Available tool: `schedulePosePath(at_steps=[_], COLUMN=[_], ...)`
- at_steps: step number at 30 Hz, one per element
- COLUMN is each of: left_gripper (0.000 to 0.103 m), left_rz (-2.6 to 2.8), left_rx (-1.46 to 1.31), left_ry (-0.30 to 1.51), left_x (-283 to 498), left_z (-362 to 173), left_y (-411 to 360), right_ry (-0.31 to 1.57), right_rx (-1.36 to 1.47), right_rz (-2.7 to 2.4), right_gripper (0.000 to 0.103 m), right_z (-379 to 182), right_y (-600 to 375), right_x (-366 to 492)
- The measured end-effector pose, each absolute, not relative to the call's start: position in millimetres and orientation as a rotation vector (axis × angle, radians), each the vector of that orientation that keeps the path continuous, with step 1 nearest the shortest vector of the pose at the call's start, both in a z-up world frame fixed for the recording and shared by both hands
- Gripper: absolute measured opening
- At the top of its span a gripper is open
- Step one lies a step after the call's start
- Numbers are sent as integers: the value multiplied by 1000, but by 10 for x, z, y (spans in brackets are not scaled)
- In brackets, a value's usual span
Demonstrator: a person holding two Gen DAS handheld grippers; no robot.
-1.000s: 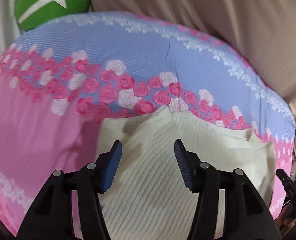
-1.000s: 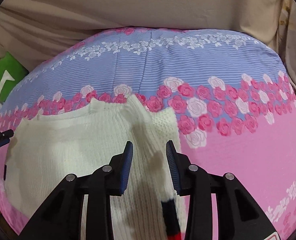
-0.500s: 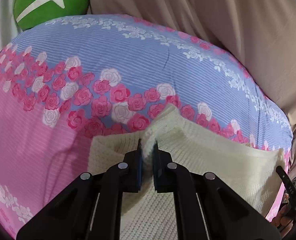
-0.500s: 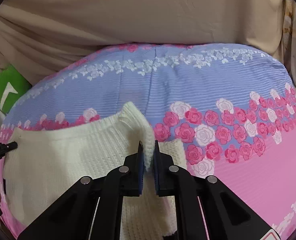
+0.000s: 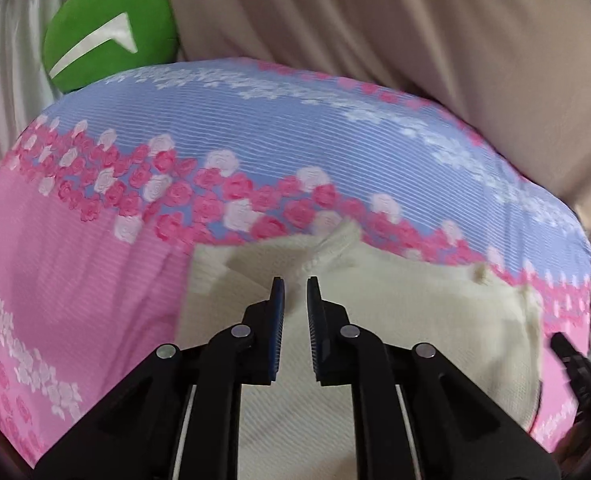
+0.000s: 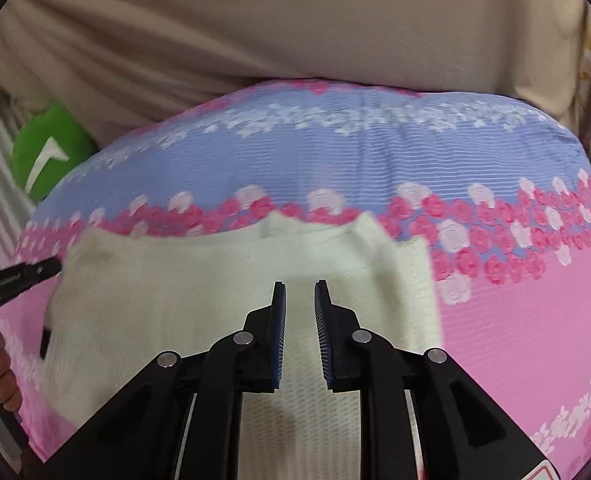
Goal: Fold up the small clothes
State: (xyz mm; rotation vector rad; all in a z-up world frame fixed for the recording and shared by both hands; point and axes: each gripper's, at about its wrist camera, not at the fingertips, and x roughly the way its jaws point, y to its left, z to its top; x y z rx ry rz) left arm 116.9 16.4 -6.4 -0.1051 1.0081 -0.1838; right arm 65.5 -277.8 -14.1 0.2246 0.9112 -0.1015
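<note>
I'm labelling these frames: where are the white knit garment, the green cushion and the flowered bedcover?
white knit garment [image 6: 199,280]: right wrist view, upper body panel.
green cushion [image 5: 107,28]: left wrist view, its front.
flowered bedcover [image 6: 515,320]: right wrist view, bare pink area.

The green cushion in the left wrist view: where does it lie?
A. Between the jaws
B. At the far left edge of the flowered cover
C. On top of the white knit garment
B: the green cushion sits beyond the flowered cover, far from the white knit garment.

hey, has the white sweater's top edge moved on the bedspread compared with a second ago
Yes. In the right wrist view the white sweater has its raised fold dropped flat, its top edge now along the rose band of the bedspread.
</note>
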Motion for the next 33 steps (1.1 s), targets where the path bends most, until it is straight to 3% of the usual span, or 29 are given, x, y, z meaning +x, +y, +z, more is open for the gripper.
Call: schedulePosePath(at_steps=[5,9,11,33], left_gripper=[12,11,11,11], left_rz=[-322,-273,-253,-167], left_rx=[-29,24,11,20], left_ry=[1126,1184,1175,1157], left_x=[824,741,734,635], left_z=[-395,-728,-714,-680], left_y=[-333,-194,-22,371], right_ry=[1019,1092,1107,1119], right_rx=[133,114,134,158], right_rz=[135,93,45,-117], right_gripper=[17,12,6,2], right_z=[-502,-768,-801,-818], right_y=[-1973,-2077,-2277,-2856], right_x=[590,482,391,209])
